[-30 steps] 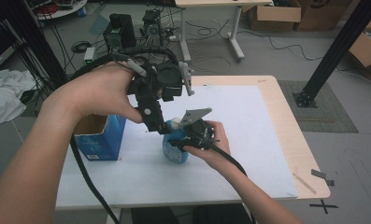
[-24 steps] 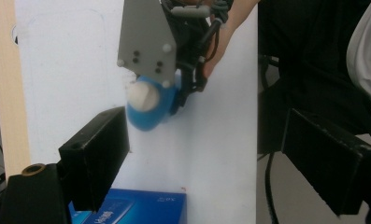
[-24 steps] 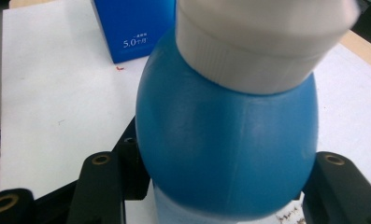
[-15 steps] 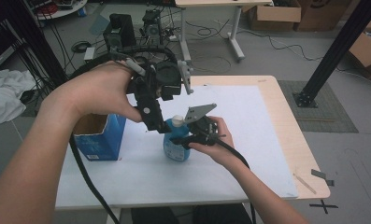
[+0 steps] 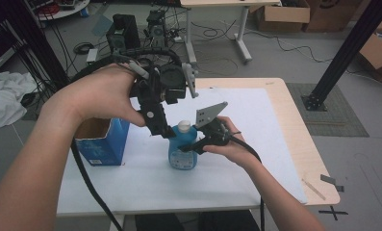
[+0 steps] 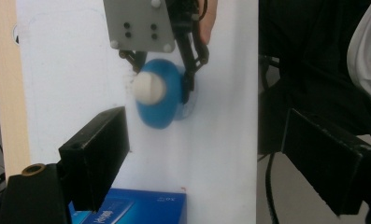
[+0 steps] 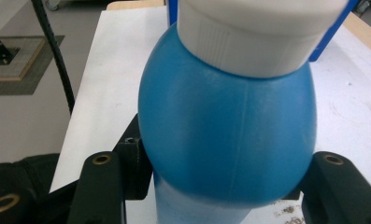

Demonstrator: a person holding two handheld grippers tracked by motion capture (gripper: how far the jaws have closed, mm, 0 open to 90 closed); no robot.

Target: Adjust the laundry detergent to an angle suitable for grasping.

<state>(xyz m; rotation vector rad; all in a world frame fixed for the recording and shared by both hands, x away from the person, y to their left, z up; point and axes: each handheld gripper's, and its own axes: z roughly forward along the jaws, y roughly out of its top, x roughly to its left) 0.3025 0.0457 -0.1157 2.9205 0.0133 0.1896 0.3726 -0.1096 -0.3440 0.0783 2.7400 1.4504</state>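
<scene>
Surface: white mat [image 5: 256, 144] on wooden table [image 5: 294, 125].
Bottle: blue bottle [image 5: 183, 149], white cap [image 5: 184, 127], upright on mat beside blue box [image 5: 102, 142].
Right gripper [image 5: 194, 144]: jaws clamped on bottle body.
Left gripper [image 5: 165, 131]: jaws spread wide, empty, just beside cap.

Right hand-held gripper [image 6: 162, 77] apparently clamps blue bottle [image 6: 162, 100] between open black jaws.

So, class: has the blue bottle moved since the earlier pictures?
Yes. The blue bottle, clamped by the right gripper, now stands upright, slightly farther from the blue box.
</scene>
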